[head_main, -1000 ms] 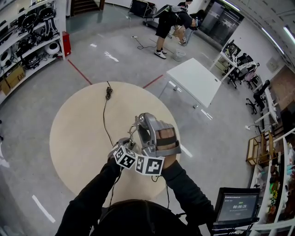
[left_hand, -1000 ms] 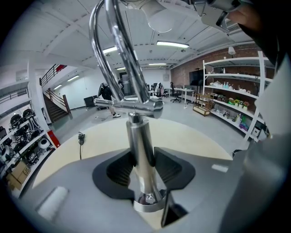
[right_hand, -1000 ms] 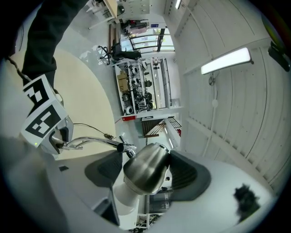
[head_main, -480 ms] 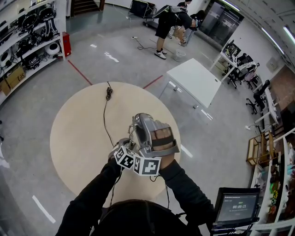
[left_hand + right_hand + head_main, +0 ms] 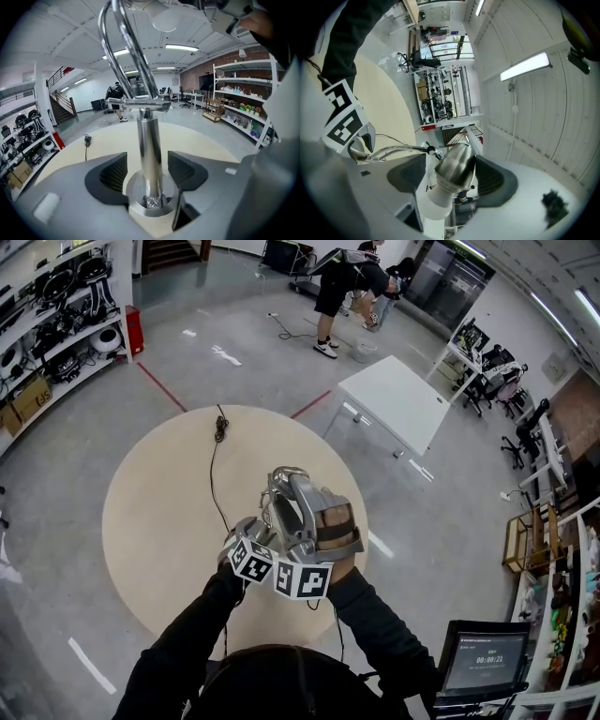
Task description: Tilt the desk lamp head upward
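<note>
A chrome desk lamp stands on the round table (image 5: pixel 159 512). Its upright post (image 5: pixel 149 150) rises from a round base (image 5: pixel 150 206) between the jaws of my left gripper (image 5: pixel 147 171). These jaws are opening, and both pads (image 5: pixel 112 173) stand clear of the post. The lamp's curved arms (image 5: pixel 126 51) climb overhead. The silver cone-shaped lamp head (image 5: pixel 454 171) lies between the jaws of my right gripper (image 5: pixel 452 176), which is shut on it. In the head view both grippers (image 5: pixel 281 563) are close together over the table's near right part, and they hide most of the lamp.
The lamp's black cable (image 5: pixel 214 474) runs across the table to the far edge. A white rectangular table (image 5: pixel 394 404) stands beyond to the right. Shelving (image 5: pixel 56 306) lines the left wall. People (image 5: pixel 337 287) stand far off. A monitor (image 5: pixel 483 657) sits at the near right.
The right gripper with the lamp head has shifted slightly, and more of the chrome arm shows at its far side. Both hands stay in the same spot over the table.
</note>
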A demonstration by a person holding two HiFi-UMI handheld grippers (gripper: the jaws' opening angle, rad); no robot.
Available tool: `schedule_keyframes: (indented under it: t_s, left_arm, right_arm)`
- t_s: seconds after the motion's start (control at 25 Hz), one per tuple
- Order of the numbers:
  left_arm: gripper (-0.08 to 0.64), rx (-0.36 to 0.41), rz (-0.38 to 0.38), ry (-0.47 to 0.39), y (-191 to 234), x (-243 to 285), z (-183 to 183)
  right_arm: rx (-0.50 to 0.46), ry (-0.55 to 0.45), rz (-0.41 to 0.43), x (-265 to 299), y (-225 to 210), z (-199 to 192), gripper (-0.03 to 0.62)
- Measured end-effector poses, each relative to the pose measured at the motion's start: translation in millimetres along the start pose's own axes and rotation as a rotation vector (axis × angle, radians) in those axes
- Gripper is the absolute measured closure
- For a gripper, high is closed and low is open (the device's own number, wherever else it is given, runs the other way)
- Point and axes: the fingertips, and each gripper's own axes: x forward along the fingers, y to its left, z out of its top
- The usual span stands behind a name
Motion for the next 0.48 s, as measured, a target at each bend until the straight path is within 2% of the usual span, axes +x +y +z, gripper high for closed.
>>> schedule_keyframes:
  t_s: [0.24,0.36,0.48]
  left_arm:
    - [0.284,-0.037,-0.028,-0.01,-2,-14,-9]
    - [0.284,-0.082,-0.051,-0.037,-14,-38,-13]
    - [0.285,-0.172,-0.063,-0.106,-18,-68,-8]
  right_arm:
    - [0.112,-0.003,0.004,-18,4,-8,0.252]
    - [0.269,-0.012,0.023,-38,-1,-13,0.253]
    - [0.476,-0.013,0.063,-58,-4,-26,0.253]
